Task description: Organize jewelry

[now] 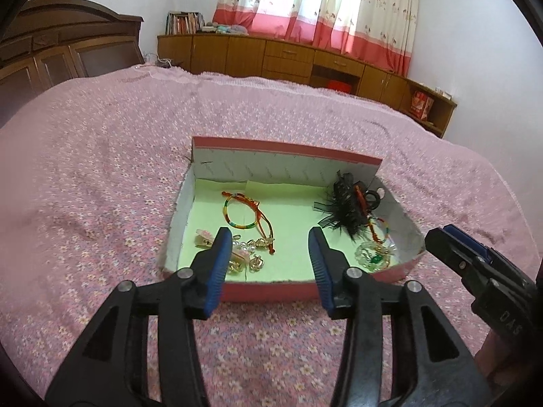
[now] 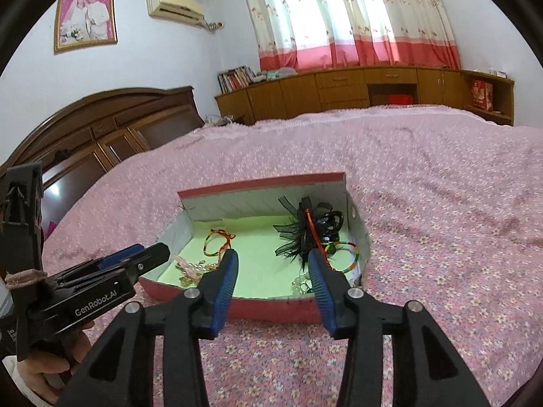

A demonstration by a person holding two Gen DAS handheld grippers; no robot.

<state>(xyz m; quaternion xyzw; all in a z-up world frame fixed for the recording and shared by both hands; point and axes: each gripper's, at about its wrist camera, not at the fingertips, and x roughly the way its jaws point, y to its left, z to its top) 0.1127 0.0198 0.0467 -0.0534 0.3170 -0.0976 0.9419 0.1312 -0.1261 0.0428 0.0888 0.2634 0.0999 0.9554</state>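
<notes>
A shallow red box (image 1: 268, 293) with a green floor lies on the pink bed; it also shows in the right wrist view (image 2: 271, 310). Inside at the left lie a striped bracelet (image 1: 237, 215), a pink clip (image 1: 204, 237) and gold pieces (image 1: 256, 263). At the right lie a black feathered hair clip (image 1: 346, 203), a second striped bracelet (image 2: 342, 254) and a clear glass ornament (image 1: 373, 254). My left gripper (image 1: 269, 237) is open and empty, just before the box's near wall. My right gripper (image 2: 271, 261) is open and empty, also at the near wall.
The pink flowered bedspread (image 1: 101, 169) surrounds the box. A dark wooden headboard (image 2: 101, 129) stands at the left. Low wooden cabinets (image 1: 288, 57) and red and white curtains (image 2: 353, 17) run along the far wall. The right gripper's body (image 1: 482, 264) shows beside the box.
</notes>
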